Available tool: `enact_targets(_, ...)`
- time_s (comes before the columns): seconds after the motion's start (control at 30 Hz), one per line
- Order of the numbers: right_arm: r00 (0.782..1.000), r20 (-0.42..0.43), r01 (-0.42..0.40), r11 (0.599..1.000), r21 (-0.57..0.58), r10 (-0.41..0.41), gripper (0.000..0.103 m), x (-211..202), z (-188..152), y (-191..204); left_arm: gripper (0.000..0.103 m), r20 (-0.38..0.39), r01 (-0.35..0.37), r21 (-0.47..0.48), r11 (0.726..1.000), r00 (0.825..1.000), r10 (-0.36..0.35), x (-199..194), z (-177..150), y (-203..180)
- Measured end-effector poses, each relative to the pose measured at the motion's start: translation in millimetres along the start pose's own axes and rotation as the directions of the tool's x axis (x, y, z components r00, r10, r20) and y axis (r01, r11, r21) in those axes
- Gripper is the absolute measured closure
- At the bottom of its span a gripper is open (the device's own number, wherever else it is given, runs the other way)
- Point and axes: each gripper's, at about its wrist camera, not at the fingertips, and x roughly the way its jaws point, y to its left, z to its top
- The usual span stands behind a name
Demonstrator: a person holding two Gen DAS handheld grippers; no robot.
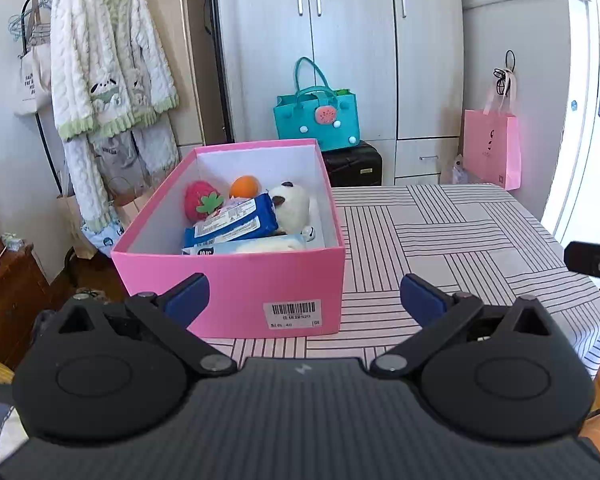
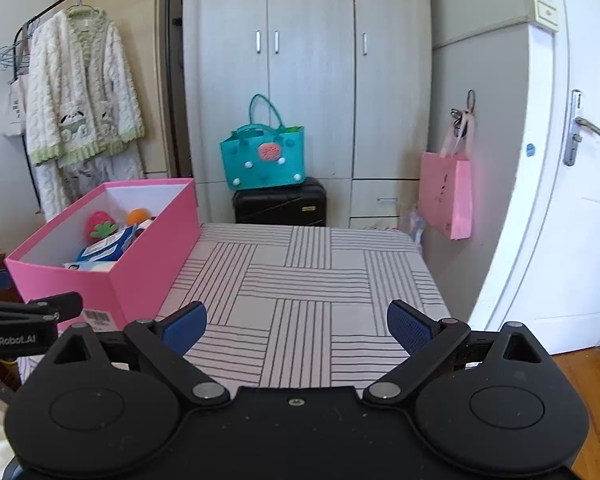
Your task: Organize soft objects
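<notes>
A grey wardrobe (image 2: pixel 308 80) with slim metal handles fills the back wall. In front of it a teal felt tote (image 2: pixel 262 158) with a pink watermelon patch sits on top of a black suitcase (image 2: pixel 280 204). A pink paper bag (image 2: pixel 446 196) hangs by ribbons from a hook on the wardrobe's side, next to a white door (image 2: pixel 572 200) with a metal lever handle. On the left, a fluffy white robe (image 1: pixel 108 60) with green trim hangs on a black clothes rail, with a cream tote bag (image 1: pixel 32 76) just beside it. Wooden flooring (image 2: pixel 592 392) shows at lower right.
</notes>
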Motion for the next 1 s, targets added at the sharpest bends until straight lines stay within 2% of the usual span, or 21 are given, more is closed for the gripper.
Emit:
enact_targets(0.13, 1.000, -0.004, 0.012, 1.000, 0.016, -0.012, 0.004, 3.5, -1.6, -3.4, 0.000, 0.009, -0.012, 0.002, 1.000, 1.000, 0.012, -0.8, -2.0, 2.5)
enact_targets(0.3, 0.999, 0.037, 0.005, 1.000, 0.029, -0.006, 0.004, -2.2, -3.6, -4.0, 0.000, 0.011, 0.002, -0.002, 1.000, 1.000, -0.002, -1.1, -2.6, 3.4)
enact_targets(0.47, 1.000, 0.024, 0.017, 0.999, 0.041, -0.018, 0.004, -3.2, -3.6, -3.5, 0.000, 0.006, 0.001, 0.024, 1.000, 1.000, -0.001, -1.9, -3.1, 0.6)
enact_targets(0.63, 0.997, 0.041, 0.069, 0.998, -0.003, -0.069, 0.004, -3.8, -5.8, 2.4, 0.000, 0.003, -0.007, 0.008, 1.000, 1.000, 0.007, -1.0, -3.8, 4.6)
enact_targets(1.0, 0.995, 0.044, 0.093, 0.995, -0.022, -0.092, 0.004, -3.6, -8.6, 7.6, 0.000, -0.001, -0.006, 0.006, 1.000, 1.000, 0.006, -0.9, -7.2, 5.7)
